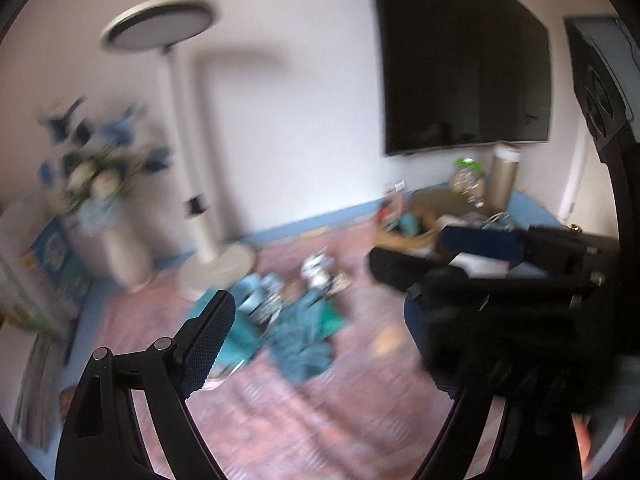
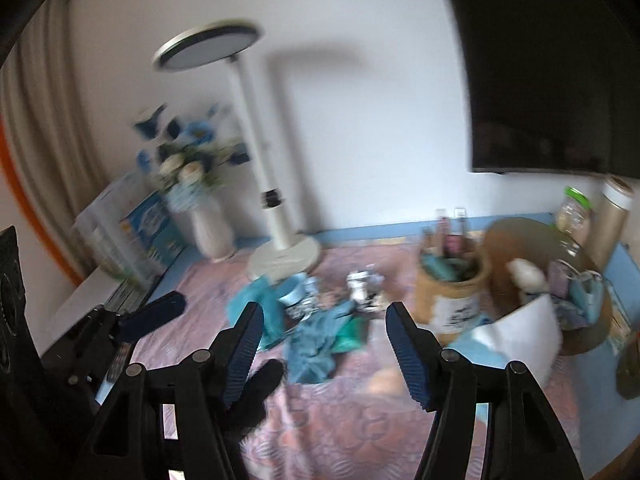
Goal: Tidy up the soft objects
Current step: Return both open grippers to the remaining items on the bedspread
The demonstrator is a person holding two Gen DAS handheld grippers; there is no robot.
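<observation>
Curtains point(image 2: 36, 112) hang at the far left edge of the right wrist view, beside a stack of boxes point(image 2: 132, 236) with blue print. Next comes a pale vase of blue and white flowers point(image 2: 188, 172), standing on the pink patterned cloth point(image 2: 344, 432) that covers the surface, and just right of it a tall white floor lamp point(image 2: 264, 168) with a round head and a disc base.

Soft things lie in a loose heap in the middle of the cloth: a teal cloth point(image 2: 312, 344) crumpled in front, a lighter blue piece point(image 2: 256, 300) to its left, and small white and dark items point(image 2: 364, 284) behind, too blurred to name. Right of the heap stands a tan cylindrical basket point(image 2: 452, 300) with things stuck in it, then a larger round basket point(image 2: 576, 276) holding more fabric, with a white sheet point(image 2: 520, 332) leaning at its front. A dark wall screen point(image 2: 552, 72) hangs above, and a jar point(image 2: 574, 212) and a gold canister point(image 2: 612, 216) stand below it.

The left gripper point(image 2: 208, 340) shows at lower left in that view, its jaws spread apart and empty. The right gripper point(image 2: 324, 352) has its jaws wide, nothing between them, framing the teal cloth from well short of it. Both views are motion-blurred.
</observation>
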